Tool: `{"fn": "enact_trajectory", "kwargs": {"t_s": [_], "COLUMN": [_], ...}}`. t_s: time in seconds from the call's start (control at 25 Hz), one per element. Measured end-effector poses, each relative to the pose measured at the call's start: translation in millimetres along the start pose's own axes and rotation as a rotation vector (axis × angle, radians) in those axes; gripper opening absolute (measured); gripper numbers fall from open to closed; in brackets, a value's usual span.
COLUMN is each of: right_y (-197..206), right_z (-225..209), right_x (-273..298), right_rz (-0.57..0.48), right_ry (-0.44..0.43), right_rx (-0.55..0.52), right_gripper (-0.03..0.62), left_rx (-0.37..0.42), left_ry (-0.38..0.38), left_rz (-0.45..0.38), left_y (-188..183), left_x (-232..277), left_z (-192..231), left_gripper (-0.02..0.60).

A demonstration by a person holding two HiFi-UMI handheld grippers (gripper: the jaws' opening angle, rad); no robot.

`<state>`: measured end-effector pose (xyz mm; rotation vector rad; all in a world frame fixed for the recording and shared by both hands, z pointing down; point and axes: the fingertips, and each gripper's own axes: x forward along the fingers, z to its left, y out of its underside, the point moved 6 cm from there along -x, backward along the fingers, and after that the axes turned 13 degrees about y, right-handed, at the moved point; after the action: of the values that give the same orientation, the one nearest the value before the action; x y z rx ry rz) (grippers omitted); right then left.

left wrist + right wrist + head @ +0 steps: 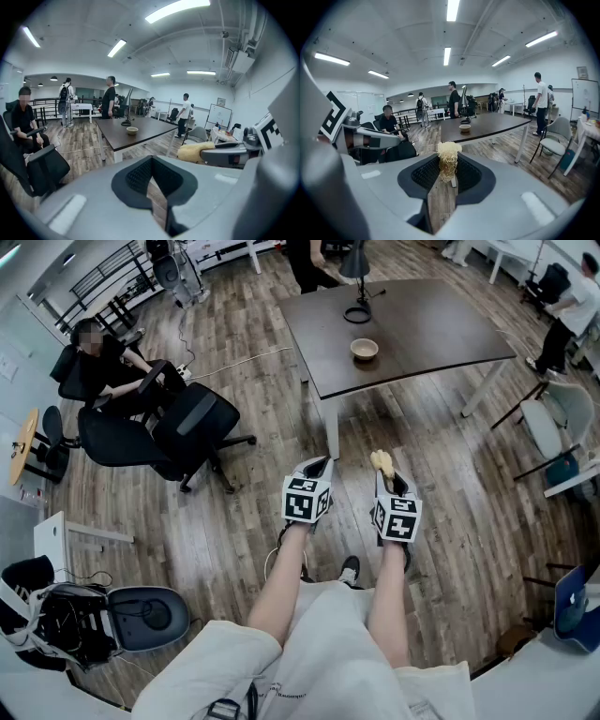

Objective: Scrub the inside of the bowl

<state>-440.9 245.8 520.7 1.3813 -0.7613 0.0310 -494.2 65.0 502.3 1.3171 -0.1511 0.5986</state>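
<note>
A small tan bowl [365,350] stands on a dark table [422,334] well ahead of me, far from both grippers; it also shows small in the left gripper view [132,131] and the right gripper view [465,127]. My right gripper [384,474] is shut on a yellow fibrous scrubber [381,461], which sticks up between its jaws [448,157]. My left gripper [317,465] hangs beside it over the wooden floor, its jaws together with nothing between them [151,180]. The scrubber [194,152] is seen from the left gripper too.
A black desk lamp base [357,310] sits on the table behind the bowl. Black office chairs [187,423] and a seated person [103,362] are at the left. A grey chair [562,427] stands at the right. Other people stand round the room.
</note>
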Motion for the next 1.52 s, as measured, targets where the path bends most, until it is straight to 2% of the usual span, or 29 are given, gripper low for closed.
{"fn": "enact_trajectory", "kwargs": {"t_s": [0.16, 0.36, 0.52, 0.8, 1.08, 1.24, 1.52], "right_y": [-8, -7, -2, -21, -47, -58, -93], "right_z": [-17, -46, -55, -63, -77, -81, -72], "right_x": [10, 14, 22, 48, 77, 118, 195], "right_rz": [-0.005, -0.015, -0.002, 0.041, 0.044, 0.066, 0.103], "right_ry": [-0.029, -0.035, -0.058, -0.147, -0.157, -0.204, -0.254], "right_rx": [-0.028, -0.019, -0.029, -0.064, -0.017, -0.011, -0.046], "right_gripper": [0.115, 0.115, 0.116, 0.118, 0.121, 0.120, 0.121], "left_rx": [-0.022, 0.020, 0.022, -0.026, -0.045, -0.072, -0.121], "left_ry": [-0.017, 0.000, -0.007, -0.035, -0.045, -0.075, -0.128], "left_rz": [-0.032, -0.020, -0.020, -0.013, -0.012, -0.062, -0.085], "left_y": [-9, -13, -14, -21, -39, -55, -78], "left_x": [22, 46, 57, 72, 91, 113, 140], "left_z": [-7, -33, -33, -3, 26, 52, 113], "left_gripper": [0.001, 0.001, 0.001, 0.001, 0.001, 0.001, 0.001]}}
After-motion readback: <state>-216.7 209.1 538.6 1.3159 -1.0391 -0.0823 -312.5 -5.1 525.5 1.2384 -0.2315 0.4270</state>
